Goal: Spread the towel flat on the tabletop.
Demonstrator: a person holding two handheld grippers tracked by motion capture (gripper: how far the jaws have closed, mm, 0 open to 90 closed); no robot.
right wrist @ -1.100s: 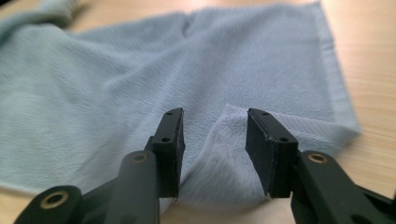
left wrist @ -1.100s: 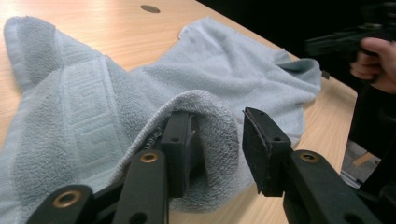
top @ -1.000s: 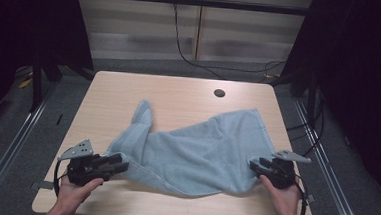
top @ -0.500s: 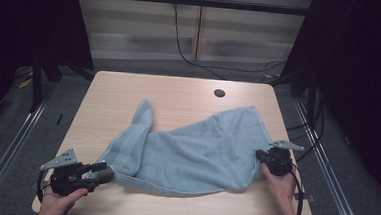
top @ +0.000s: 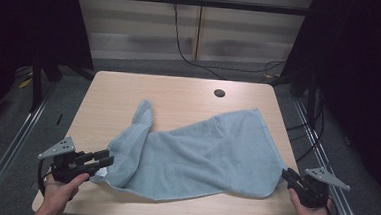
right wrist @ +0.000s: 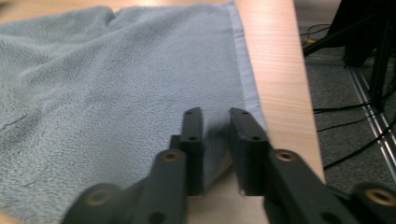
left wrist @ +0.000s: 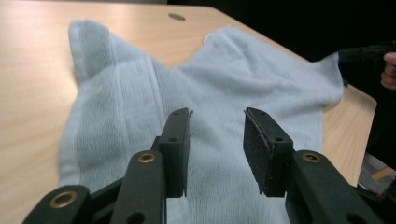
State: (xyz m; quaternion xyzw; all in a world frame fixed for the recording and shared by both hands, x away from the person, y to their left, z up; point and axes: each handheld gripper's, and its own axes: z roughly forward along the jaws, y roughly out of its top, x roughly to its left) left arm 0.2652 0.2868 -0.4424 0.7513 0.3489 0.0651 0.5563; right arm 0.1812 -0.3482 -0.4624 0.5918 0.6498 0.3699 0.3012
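A light blue towel (top: 205, 153) lies rumpled across the wooden table (top: 179, 92), with one end bunched up toward the far left. My left gripper (top: 109, 157) is at the towel's near left edge. In the left gripper view its jaws (left wrist: 217, 114) have just been closing but still stand apart over the towel (left wrist: 233, 84), not pressing on it. My right gripper (top: 285, 174) sits at the towel's near right corner. In the right gripper view its jaws (right wrist: 215, 112) have just been opening, and a fold of the towel (right wrist: 116, 70) stands loose between them.
A dark round hole (top: 219, 93) sits in the tabletop at the far right. The table's right edge runs just beside the right gripper. Metal rails and black cables (top: 182, 47) lie on the floor around the table. The right hand (left wrist: 388, 70) is visible far off in the left gripper view.
The right gripper moved out toward the table's near right corner, and the towel's corner stretched out with it. The left gripper drew back a little to the left along the towel's edge.
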